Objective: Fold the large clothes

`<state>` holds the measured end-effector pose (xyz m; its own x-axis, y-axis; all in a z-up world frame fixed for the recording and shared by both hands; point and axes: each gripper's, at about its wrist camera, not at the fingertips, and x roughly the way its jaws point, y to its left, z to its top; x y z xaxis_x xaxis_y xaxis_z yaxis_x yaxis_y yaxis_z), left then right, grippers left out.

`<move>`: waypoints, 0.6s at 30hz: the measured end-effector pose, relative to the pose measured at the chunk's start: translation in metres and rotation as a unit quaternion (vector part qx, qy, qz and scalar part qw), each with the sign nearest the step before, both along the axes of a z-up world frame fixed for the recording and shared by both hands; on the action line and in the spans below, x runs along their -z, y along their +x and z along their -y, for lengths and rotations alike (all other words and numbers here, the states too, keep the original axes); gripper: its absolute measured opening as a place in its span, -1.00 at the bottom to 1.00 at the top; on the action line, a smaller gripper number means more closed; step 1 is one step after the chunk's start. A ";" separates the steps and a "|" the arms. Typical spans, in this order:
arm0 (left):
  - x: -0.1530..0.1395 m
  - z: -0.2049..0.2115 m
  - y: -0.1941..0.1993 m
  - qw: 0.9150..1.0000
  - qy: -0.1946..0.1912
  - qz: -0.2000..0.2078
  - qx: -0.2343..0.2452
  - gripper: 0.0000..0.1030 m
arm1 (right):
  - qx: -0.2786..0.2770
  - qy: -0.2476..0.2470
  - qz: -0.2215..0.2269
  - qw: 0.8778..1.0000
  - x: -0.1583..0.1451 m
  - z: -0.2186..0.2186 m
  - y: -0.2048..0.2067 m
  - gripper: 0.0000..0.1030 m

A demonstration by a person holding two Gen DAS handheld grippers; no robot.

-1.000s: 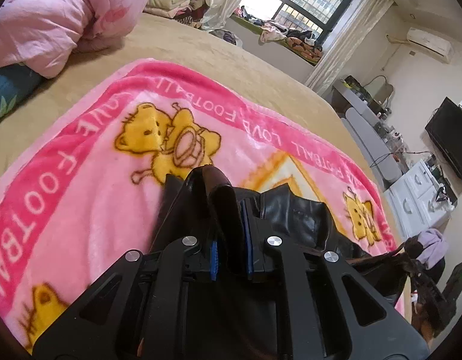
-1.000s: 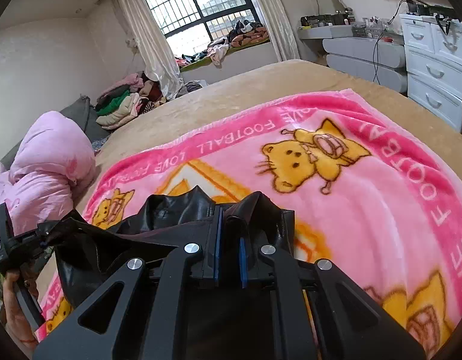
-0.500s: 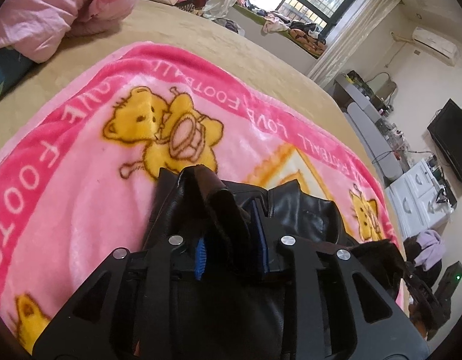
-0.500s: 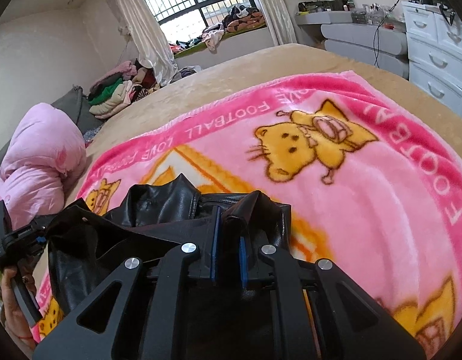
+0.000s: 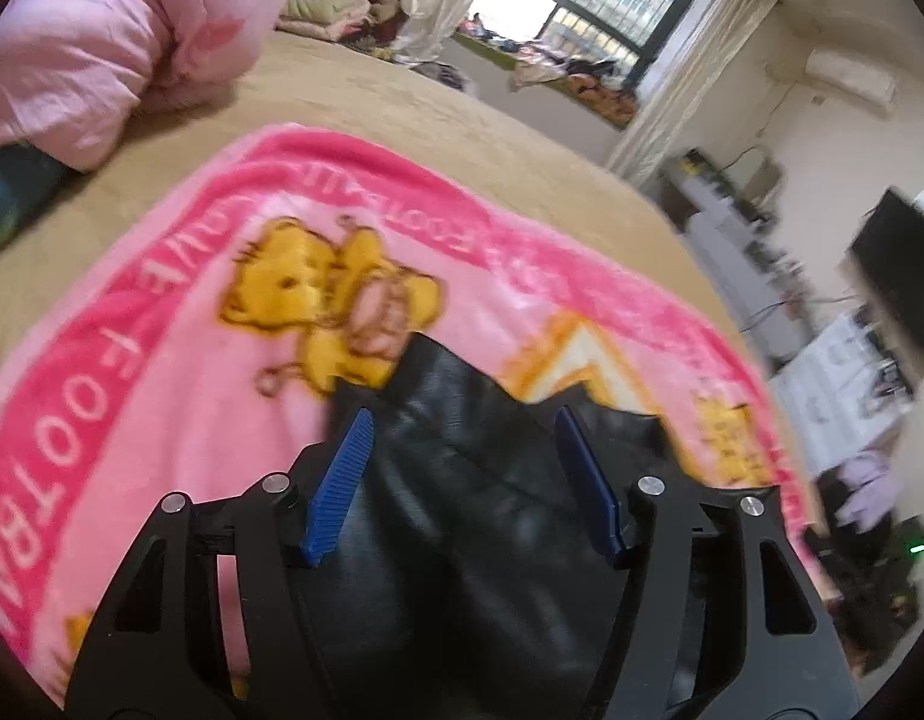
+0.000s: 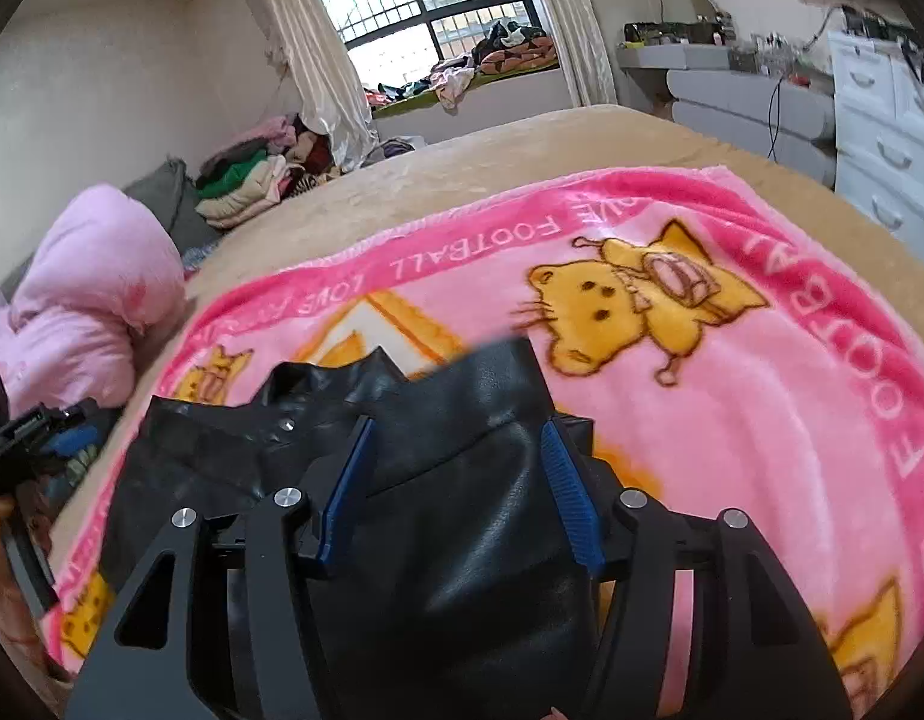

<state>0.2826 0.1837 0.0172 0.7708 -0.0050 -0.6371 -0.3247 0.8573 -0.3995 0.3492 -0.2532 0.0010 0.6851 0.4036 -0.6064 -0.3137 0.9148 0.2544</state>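
Leather jacket [image 6: 462, 516]: lies on blanket [image 6: 762, 420].
Left gripper [image 5: 462, 426]: released.
Right gripper [image 6: 456, 438]: released.
Advice: smooth panels flat before regrasping.

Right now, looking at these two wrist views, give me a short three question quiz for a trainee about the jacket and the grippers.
1. True or false: the left hand-held gripper is clamped on the black leather jacket.
2. What does the jacket lie on? A) bare floor B) pink bear blanket C) white dresser
3. Fill in: the right hand-held gripper has its jaws ____.

Key: 1 false, both blue pads stand apart over the jacket; 2 B; 3 open.
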 end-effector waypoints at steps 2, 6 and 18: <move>0.010 -0.002 0.005 0.999 0.027 -0.026 -0.004 0.07 | 0.000 -0.029 0.000 1.000 0.003 -0.005 0.001 0.08; 0.042 -0.005 0.016 0.996 0.043 -0.075 0.013 0.07 | -0.011 -0.099 -0.013 0.995 0.021 -0.017 0.010 0.08; 0.018 0.009 0.011 0.997 0.066 -0.016 0.034 -0.86 | 0.032 0.004 0.019 0.999 0.010 0.017 0.014 -0.78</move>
